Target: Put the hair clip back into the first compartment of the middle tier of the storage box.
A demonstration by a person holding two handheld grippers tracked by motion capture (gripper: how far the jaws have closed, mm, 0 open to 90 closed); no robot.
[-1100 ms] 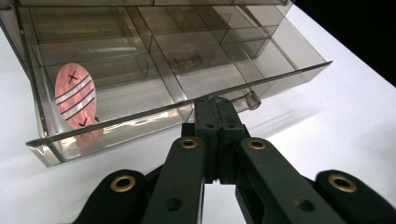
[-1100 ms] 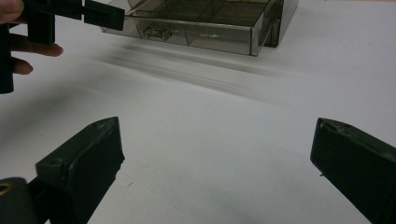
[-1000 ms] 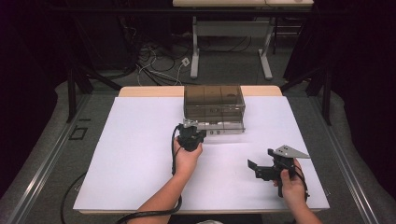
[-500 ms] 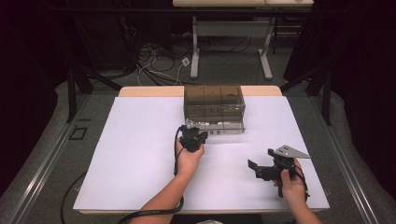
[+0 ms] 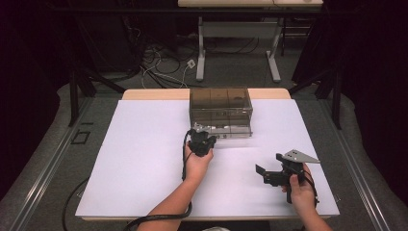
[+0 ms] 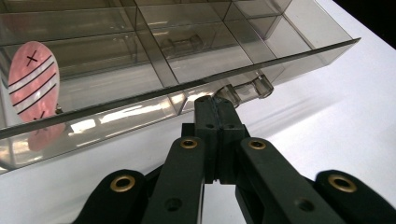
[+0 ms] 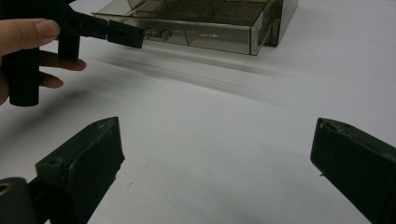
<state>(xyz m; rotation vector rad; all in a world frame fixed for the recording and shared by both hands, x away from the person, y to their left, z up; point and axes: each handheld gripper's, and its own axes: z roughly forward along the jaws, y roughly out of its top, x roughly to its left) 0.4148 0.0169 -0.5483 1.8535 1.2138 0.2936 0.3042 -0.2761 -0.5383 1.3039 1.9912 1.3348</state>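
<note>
A smoky clear drawer box (image 5: 220,102) stands at the back middle of the white table (image 5: 144,159). Its bottom drawer (image 5: 233,130) juts out toward me. My left gripper (image 5: 202,134) is at the drawer's front, and in the left gripper view its jaws (image 6: 215,103) are pressed together on the clear drawer handle (image 6: 245,89). A pink oval tag (image 6: 32,79) with black marks lies in a divided compartment behind the drawer front. My right gripper (image 5: 263,175) hovers low over the table at the front right, open (image 7: 215,154), with nothing between its fingers.
The right gripper view also takes in the left hand and its gripper (image 7: 123,33) at the drawer handle (image 7: 159,32). Beyond the table's far edge are a desk frame (image 5: 235,43) and floor cables (image 5: 163,62). Dark curtains flank both sides.
My left gripper has edged very slightly to the right at the drawer's front. The right gripper has stayed where it was.
</note>
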